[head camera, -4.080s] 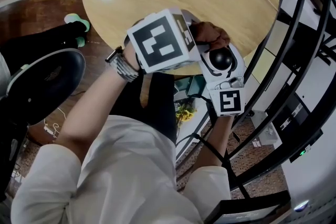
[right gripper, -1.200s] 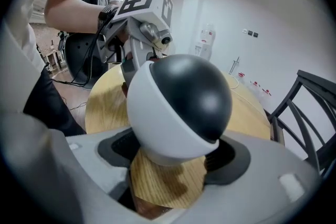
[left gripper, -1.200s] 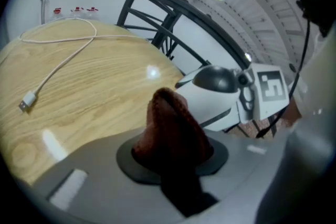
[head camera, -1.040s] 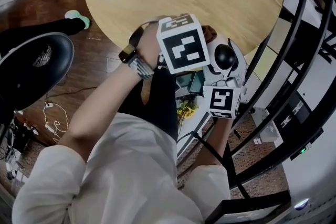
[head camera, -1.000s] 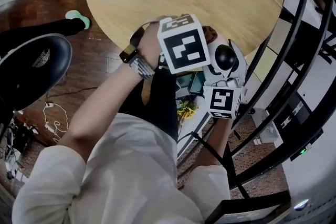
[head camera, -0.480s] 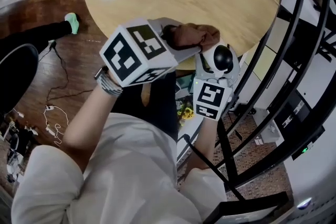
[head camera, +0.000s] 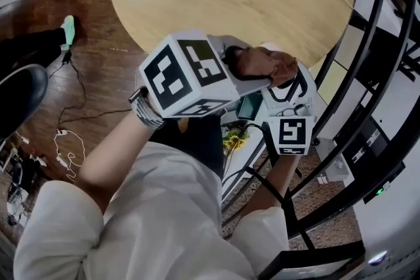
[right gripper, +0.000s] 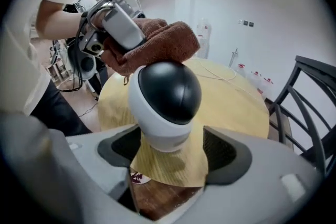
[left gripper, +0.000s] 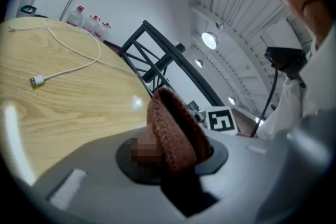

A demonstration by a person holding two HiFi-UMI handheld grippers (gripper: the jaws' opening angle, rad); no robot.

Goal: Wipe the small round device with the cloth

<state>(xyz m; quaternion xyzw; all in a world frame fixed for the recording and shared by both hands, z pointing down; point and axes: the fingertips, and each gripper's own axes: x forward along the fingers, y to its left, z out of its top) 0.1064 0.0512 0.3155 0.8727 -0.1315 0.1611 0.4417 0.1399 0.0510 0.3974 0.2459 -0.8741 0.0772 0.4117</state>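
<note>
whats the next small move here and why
Probably slide the left gripper so its cloth sweeps across the black dome of the small round device: the cloth rests only at the dome's top edge, its front is bare, and the right gripper holds the device.

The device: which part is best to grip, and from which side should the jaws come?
Probably the white lower body of the device, approached from its base end, as the right gripper does. That part fits between the jaws, and the black dome on top is left free for the cloth.
</note>
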